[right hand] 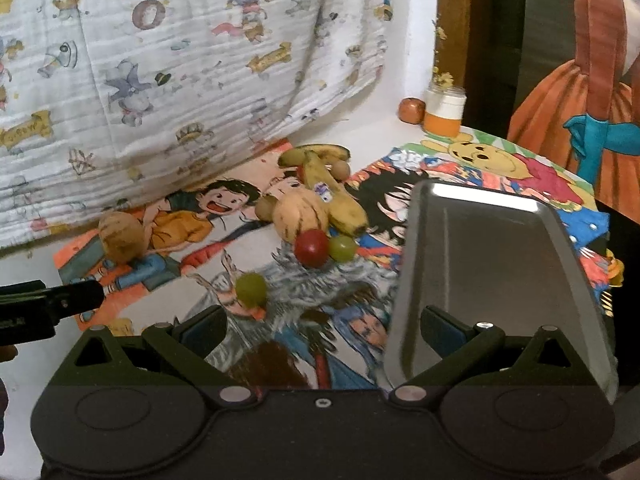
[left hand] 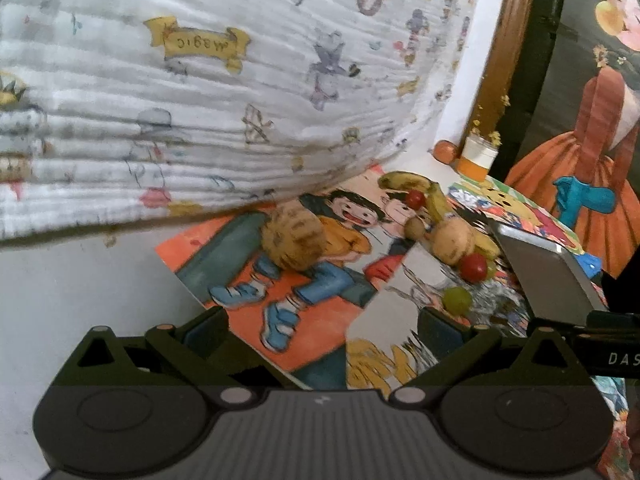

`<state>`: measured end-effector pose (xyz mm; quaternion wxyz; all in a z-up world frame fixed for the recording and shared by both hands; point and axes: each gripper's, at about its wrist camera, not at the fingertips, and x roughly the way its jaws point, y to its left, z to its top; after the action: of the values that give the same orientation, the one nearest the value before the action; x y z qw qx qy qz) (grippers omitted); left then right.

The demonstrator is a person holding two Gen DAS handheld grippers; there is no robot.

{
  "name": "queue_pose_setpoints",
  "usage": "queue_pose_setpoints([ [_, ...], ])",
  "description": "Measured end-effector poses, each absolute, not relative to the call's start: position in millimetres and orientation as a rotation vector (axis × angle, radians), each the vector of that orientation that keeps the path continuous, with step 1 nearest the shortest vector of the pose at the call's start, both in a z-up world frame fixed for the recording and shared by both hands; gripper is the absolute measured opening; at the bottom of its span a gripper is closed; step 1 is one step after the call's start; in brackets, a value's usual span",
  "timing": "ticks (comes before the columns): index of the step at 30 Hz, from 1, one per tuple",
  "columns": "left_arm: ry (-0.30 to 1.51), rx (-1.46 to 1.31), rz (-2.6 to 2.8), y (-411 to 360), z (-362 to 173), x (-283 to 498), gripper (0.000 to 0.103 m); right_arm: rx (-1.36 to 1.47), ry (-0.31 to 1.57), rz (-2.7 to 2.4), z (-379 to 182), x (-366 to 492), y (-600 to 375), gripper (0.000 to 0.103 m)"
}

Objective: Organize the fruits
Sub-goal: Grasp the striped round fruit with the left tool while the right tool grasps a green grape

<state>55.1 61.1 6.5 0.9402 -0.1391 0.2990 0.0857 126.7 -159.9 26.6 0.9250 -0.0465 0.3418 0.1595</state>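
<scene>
Fruits lie on cartoon posters on a white surface. In the right wrist view a round tan fruit [right hand: 122, 237] sits at the left, and a cluster holds bananas [right hand: 334, 198], a tan fruit [right hand: 300, 214], a red fruit [right hand: 311, 248] and a green grape [right hand: 343, 247]. A lone green grape [right hand: 251, 288] lies nearer. A steel tray [right hand: 492, 264] is at the right. My right gripper [right hand: 322, 330] is open and empty, its right finger over the tray. My left gripper [left hand: 322, 330] is open and empty, facing the tan fruit [left hand: 294, 240] and the lone grape [left hand: 457, 300].
A printed white cloth [right hand: 180, 80] hangs behind the fruits. An orange-and-white jar [right hand: 443, 114] and a small orange ball [right hand: 411, 110] stand at the back by a wooden post. A painted picture [right hand: 580, 92] leans at the right. The left gripper's body [right hand: 48, 304] shows at the left edge.
</scene>
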Motion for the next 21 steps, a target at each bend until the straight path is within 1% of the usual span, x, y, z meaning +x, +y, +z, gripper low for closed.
queue_pose_setpoints([
  [10, 0.618, -0.242, 0.200, 76, 9, 80, 0.103, -0.078, 0.692, 0.367, 21, 143, -141, 0.103],
  [16, 0.635, -0.235, 0.191, 83, 4, 97, 0.103, -0.063, 0.715, 0.399, 7, 149, -131, 0.103],
  [21, 0.651, -0.234, 0.182, 85, -3, 111, 0.103, -0.048, 0.699, 0.430, -2, 149, -124, 0.102],
])
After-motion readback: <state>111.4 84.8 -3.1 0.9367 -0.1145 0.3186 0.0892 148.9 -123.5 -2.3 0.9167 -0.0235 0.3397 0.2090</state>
